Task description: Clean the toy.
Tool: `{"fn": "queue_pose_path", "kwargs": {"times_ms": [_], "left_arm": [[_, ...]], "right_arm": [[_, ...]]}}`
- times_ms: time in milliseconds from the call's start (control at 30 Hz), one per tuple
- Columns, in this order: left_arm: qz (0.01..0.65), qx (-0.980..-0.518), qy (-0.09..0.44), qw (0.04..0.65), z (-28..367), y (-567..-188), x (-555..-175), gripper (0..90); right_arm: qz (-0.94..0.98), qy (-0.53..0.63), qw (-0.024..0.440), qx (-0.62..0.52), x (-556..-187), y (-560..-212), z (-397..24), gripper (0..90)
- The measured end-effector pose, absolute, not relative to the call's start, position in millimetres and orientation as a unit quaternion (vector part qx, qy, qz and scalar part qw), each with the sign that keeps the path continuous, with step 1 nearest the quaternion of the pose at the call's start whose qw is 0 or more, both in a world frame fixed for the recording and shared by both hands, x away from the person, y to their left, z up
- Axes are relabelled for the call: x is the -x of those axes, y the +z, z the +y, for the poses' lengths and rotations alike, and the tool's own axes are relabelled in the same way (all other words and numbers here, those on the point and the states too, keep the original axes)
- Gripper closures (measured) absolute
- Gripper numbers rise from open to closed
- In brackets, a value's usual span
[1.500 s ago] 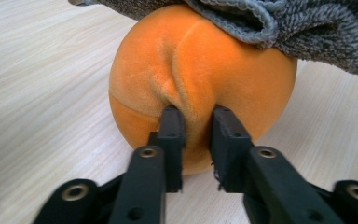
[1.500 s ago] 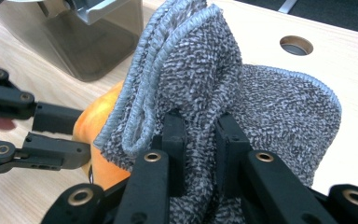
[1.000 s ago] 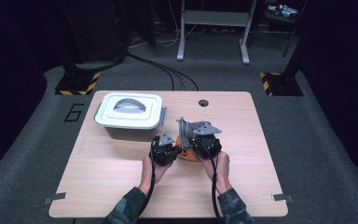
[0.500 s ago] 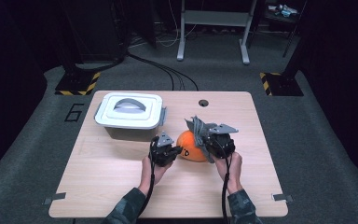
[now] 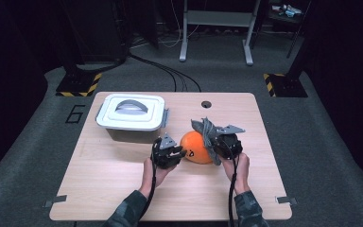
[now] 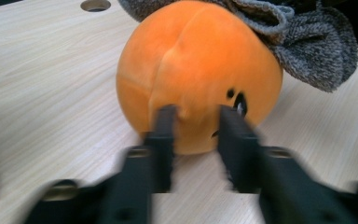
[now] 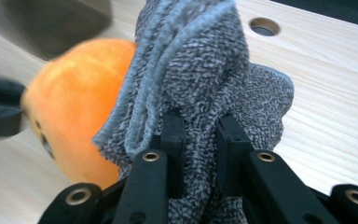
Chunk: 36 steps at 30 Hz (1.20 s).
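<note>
Looked like a lab or recording studio rather than a home. Had dark walls, grey carpet (image 5: 38, 156) marked with a white "6" (image 5: 76, 114), and yellow-and-black hazard tape on black stand bases (image 5: 78, 84). Showed cables (image 5: 170, 75) trailing over the floor to a lone wooden table (image 5: 123, 189) with a cable hole (image 5: 206, 104), and a metal frame (image 5: 216, 28) standing behind.

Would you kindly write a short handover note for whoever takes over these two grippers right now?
Left gripper: jaws have just been opening, fingers at the orange plush ball, not clamped on it.
Right gripper: shut on the grey cloth, held bunched beside the ball.
Ball rests mid-table; the lidded white box stands behind it to the left.
Done: cloth pulled off the ball.
Left: probably stowing cloth or ball, perhaps in the box.
</note>
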<state>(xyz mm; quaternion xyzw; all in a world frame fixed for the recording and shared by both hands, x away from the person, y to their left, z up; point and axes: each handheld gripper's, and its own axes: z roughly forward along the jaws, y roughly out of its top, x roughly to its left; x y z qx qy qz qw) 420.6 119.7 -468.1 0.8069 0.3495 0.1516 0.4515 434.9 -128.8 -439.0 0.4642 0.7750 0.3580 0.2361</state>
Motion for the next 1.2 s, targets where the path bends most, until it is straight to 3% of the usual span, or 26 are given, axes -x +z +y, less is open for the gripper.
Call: {"fn": "queue_pose_path", "kwargs": {"times_ms": [133, 233, 400, 467, 733, 867, 1200], "left_arm": [[0.349, -0.810, 0.123, 0.455, 125.7, -471.4, -434.1, 42.8], [0.330, -0.822, 0.112, 0.451, 118.6, -473.3, -435.5, 48.3], [0.337, -0.816, 0.132, 0.451, 112.4, -477.8, -432.5, 78.1], [0.350, -0.809, 0.134, 0.453, 112.7, -478.5, -430.8, 82.8], [0.364, -0.799, 0.134, 0.460, 115.6, -475.3, -421.5, 86.3], [0.365, -0.802, 0.136, 0.454, 116.0, -475.5, -419.4, 87.2], [0.367, -0.794, 0.131, 0.466, 119.3, -481.6, -420.6, 87.6]], "right_arm": [[0.768, 0.380, 0.217, -0.468, -436.7, -440.9, -135.3, 76.1], [0.768, 0.385, 0.209, -0.466, -438.7, -440.1, -135.3, 76.2], [0.767, 0.385, 0.226, -0.462, -438.1, -440.9, -127.8, 77.1], [0.763, 0.392, 0.231, -0.458, -437.8, -438.9, -125.7, 77.3], [0.767, 0.424, 0.252, -0.411, -412.8, -406.1, -87.8, 77.3], [0.793, 0.394, 0.247, -0.395, -418.0, -421.3, -67.7, 77.2], [0.774, 0.388, 0.251, -0.433, -424.7, -426.5, -101.1, 77.1]]}}
